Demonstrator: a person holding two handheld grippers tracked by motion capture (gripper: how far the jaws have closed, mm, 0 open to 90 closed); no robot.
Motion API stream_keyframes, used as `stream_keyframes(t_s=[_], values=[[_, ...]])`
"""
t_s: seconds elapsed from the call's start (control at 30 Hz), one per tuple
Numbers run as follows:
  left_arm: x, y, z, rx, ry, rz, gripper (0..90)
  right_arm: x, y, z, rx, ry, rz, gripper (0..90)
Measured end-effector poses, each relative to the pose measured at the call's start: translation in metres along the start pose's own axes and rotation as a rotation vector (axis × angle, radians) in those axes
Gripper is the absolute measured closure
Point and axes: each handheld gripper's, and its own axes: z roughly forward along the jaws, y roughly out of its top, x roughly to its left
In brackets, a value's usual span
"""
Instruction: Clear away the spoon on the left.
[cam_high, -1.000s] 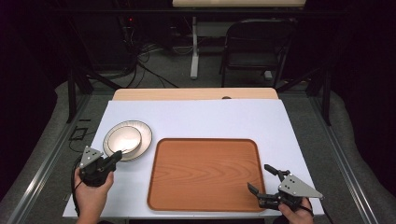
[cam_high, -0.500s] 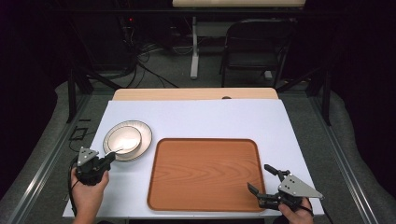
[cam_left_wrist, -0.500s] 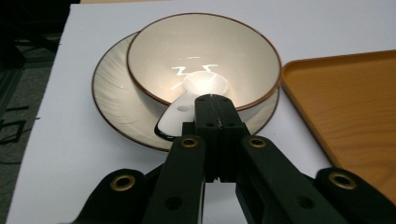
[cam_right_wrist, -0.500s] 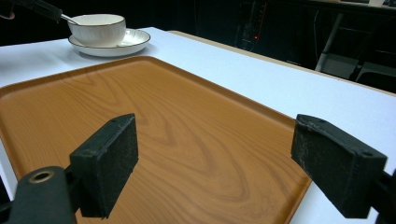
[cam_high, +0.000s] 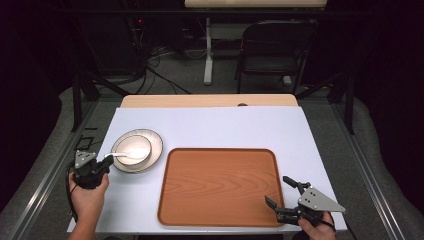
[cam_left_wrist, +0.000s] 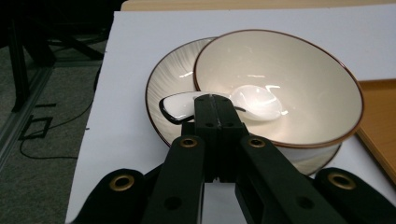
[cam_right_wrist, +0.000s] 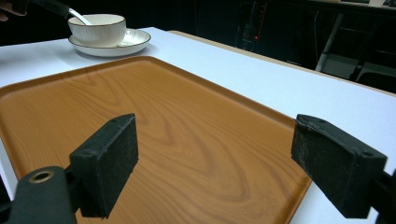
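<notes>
A cream bowl (cam_high: 134, 146) with a brown rim sits on a matching plate (cam_high: 154, 152) at the table's left. My left gripper (cam_high: 107, 161) is just left of the plate, shut on the handle of a white spoon (cam_high: 121, 155). Seen from the left gripper view, the spoon (cam_left_wrist: 256, 103) lies with its scoop inside the bowl (cam_left_wrist: 299, 79), the left gripper (cam_left_wrist: 214, 105) clamped on its handle over the plate (cam_left_wrist: 166, 81). My right gripper (cam_high: 276, 190) stands open over the near right corner of the wooden tray (cam_high: 217, 185), nothing between its jaws (cam_right_wrist: 224, 158).
The tray (cam_right_wrist: 163, 116) lies bare in the middle of the white table (cam_high: 220, 125). In the right gripper view the bowl (cam_right_wrist: 98, 25) and plate (cam_right_wrist: 128, 44) stand beyond the tray's far corner. A chair (cam_high: 272, 47) and cables are on the floor behind the table.
My left gripper has shifted slightly to the left and away from the person, still by the plate's edge. The right gripper has not moved.
</notes>
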Motion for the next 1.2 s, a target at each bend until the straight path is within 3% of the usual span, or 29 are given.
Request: stream_keyframes(t_s=[0.3, 0.8, 1.0, 1.2], values=[[0.007, 0.006, 0.012, -0.006, 0.023, -0.024, 90.0, 0.0, 0.0, 0.0, 0.003, 0.0, 0.002, 14.3], [0.014, 0.01, 0.015, -0.01, 0.032, -0.039, 90.0, 0.0, 0.0, 0.001, 0.004, 0.0, 0.003, 14.3], [0.016, 0.01, 0.015, -0.02, 0.03, -0.08, 90.0, 0.0, 0.0, 0.001, 0.006, -0.001, 0.005, 14.3], [0.017, 0.013, 0.013, -0.032, 0.025, -0.14, 81.7, 0.0, 0.0, 0.0, 0.004, -0.002, 0.005, 14.3]])
